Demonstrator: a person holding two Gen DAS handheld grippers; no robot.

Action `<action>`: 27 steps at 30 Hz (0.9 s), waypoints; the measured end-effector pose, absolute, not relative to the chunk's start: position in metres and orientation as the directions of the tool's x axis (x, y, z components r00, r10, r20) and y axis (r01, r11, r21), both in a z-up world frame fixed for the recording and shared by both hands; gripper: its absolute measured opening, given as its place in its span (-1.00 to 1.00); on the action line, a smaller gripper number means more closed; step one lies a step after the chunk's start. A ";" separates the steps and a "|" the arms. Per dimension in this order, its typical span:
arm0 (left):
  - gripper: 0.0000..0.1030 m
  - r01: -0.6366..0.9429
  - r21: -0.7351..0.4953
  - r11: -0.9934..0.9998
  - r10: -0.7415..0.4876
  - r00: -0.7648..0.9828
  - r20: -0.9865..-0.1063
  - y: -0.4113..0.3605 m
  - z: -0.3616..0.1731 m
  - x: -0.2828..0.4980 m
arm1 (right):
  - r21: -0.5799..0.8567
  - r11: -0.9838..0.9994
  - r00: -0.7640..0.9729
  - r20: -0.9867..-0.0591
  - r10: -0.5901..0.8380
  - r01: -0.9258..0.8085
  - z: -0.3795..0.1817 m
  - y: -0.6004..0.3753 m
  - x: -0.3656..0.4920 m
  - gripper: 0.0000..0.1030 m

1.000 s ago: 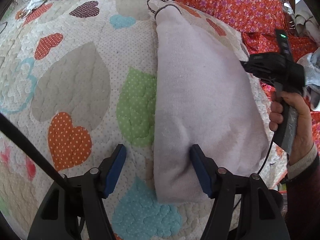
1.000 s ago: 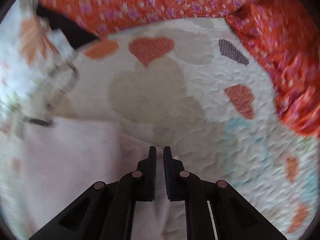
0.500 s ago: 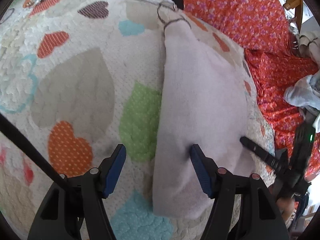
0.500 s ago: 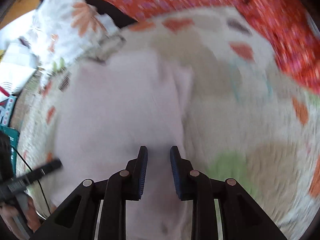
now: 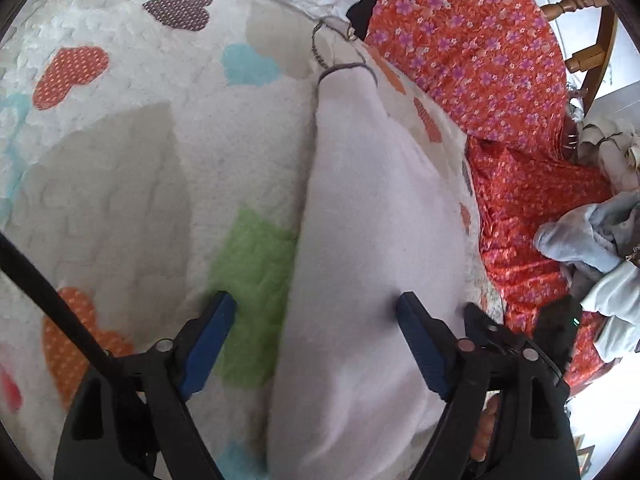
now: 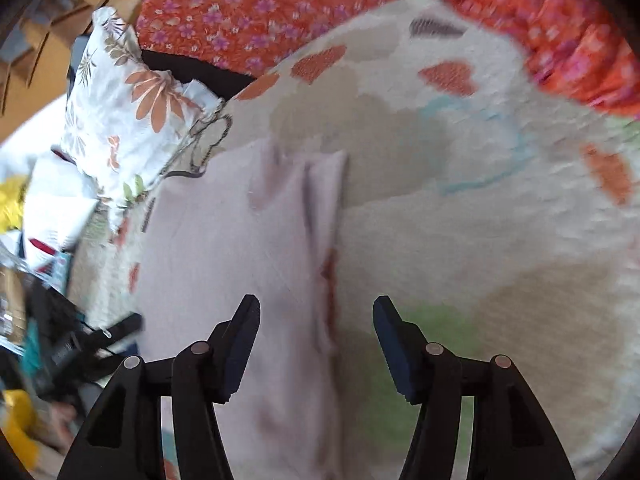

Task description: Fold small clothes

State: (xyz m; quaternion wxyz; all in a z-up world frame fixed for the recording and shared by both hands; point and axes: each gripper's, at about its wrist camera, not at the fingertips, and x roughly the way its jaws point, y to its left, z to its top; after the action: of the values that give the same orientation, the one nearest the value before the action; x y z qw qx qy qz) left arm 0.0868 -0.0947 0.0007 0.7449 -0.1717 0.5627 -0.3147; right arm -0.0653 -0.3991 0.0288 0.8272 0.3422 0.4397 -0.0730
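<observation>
A pale pink garment (image 5: 372, 240), folded into a long strip, lies flat on the heart-patterned quilt (image 5: 120, 160). My left gripper (image 5: 316, 308) hovers low over its near end with jaws opening. The garment's left edge runs between the blue pads, and the right fingertip (image 5: 408, 308) is over the cloth. In the right wrist view the same garment (image 6: 240, 248) fills the middle. My right gripper (image 6: 316, 312) is over it, jaws opening, with the folded edge between the fingers and nothing pinched. The right gripper's black body (image 5: 560, 320) shows at the garment's right side.
Orange floral fabric (image 5: 480, 60) borders the quilt at the far side and right. A heap of pale blue and white clothes (image 5: 592, 240) lies on it. A wooden chair (image 5: 592, 40) stands behind. A leaf-print pillow (image 6: 132, 100) sits beyond the garment's far end.
The right gripper swung from the garment's far edge to above its middle and went from shut to wide apart. The left jaws widened and the left hand shifted slightly.
</observation>
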 end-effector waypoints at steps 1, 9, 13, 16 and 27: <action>0.51 0.292 -0.610 0.736 -0.666 0.154 -0.730 -0.100 0.002 0.085 | 0.508 0.748 0.592 -0.782 0.193 0.427 0.022 -0.396 -0.057 0.17; -0.40 0.381 -0.644 0.663 -0.732 0.151 -0.664 -0.101 0.051 0.081 | 0.566 0.754 0.652 -0.717 0.248 0.335 0.049 -0.369 -0.036 -0.52; -0.22 0.360 -0.565 0.743 -0.652 0.195 -0.733 -0.097 0.049 0.085 | 0.554 0.768 0.657 -0.714 0.240 0.322 0.052 -0.371 -0.028 -0.43; -0.15 0.301 -0.469 0.831 -0.533 0.182 -0.827 -0.097 0.024 0.089 | 0.471 0.792 0.567 -0.800 0.197 0.389 0.025 -0.374 -0.019 -0.27; -0.03 0.343 -0.421 0.840 -0.483 0.116 -0.868 -0.086 0.012 0.043 | 0.254 0.912 0.659 -0.752 -0.023 0.321 0.085 -0.325 -0.069 -0.47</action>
State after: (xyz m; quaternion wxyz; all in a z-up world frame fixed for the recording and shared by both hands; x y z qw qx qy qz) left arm 0.0428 -0.0862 0.0117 0.7447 -0.0578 0.6044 -0.2773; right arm -0.0687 -0.3247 0.0852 0.8916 0.1859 0.4014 -0.0964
